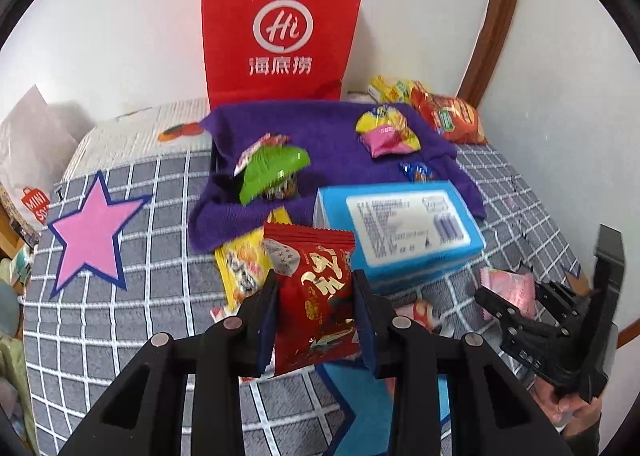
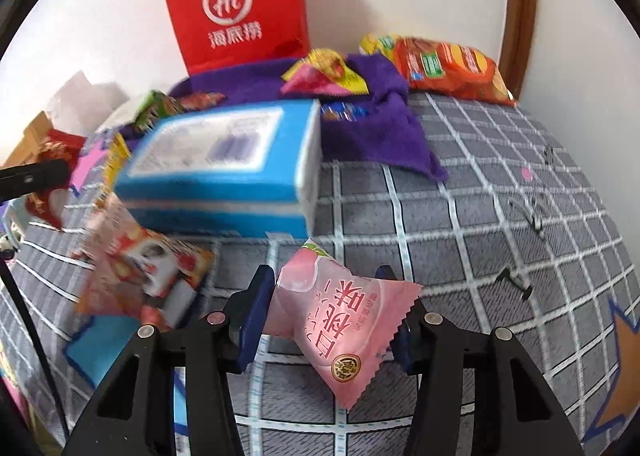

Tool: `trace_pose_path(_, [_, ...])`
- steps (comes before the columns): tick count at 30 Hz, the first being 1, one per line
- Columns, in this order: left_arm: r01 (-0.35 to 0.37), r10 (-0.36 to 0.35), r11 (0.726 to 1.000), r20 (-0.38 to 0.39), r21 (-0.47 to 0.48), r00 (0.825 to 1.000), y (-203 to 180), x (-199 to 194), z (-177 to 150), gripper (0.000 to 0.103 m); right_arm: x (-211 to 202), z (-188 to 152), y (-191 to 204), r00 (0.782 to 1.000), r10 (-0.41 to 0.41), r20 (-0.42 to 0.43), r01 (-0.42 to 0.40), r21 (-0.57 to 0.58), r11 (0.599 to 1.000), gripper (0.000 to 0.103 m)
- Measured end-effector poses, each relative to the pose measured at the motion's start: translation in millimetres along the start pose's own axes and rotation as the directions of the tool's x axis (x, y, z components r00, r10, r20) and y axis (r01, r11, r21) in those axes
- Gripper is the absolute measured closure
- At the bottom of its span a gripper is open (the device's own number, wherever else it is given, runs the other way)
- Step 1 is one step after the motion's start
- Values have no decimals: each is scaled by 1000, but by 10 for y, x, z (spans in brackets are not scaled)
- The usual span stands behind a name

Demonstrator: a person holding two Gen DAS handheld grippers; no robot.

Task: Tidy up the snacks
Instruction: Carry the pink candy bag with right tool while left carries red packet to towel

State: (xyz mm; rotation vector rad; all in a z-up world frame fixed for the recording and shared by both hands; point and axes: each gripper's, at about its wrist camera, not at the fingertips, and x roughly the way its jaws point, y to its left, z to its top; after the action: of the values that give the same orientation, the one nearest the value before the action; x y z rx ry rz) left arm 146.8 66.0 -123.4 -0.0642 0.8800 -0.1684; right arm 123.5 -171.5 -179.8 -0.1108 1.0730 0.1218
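Left gripper [image 1: 316,320] clamps red snack packet [image 1: 314,296], lifted clear for sorting. Right gripper [image 2: 332,316] pinches pink peach-flavour packet [image 2: 344,316]; blue box [image 2: 224,167] at 11 o'clock, likely destination.

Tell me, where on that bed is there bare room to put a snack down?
The grey checked bedspread lies bare right of the blue box, below the orange snack bag. Another bare stretch surrounds the pink star, left of the purple cloth. It is crowded on that cloth and beside the box's near left corner, where packets pile.

Pink snack packet [image 2: 340,320] between right tongs [image 2: 328,320], above grey checked bedspread [image 2: 500,195].
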Motion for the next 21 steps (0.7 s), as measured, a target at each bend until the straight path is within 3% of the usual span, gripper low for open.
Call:
trace_pose_path(10, [-6,7,1000,46,-13,999,16,0,441,71,-399,385,-91,994,66,84,-66,5,998,52])
trace_pose_path(21, [-11,13,999,80,-31,997,13,118,975,71,-315,1243,-93,985,73,154,-74,0,997,52])
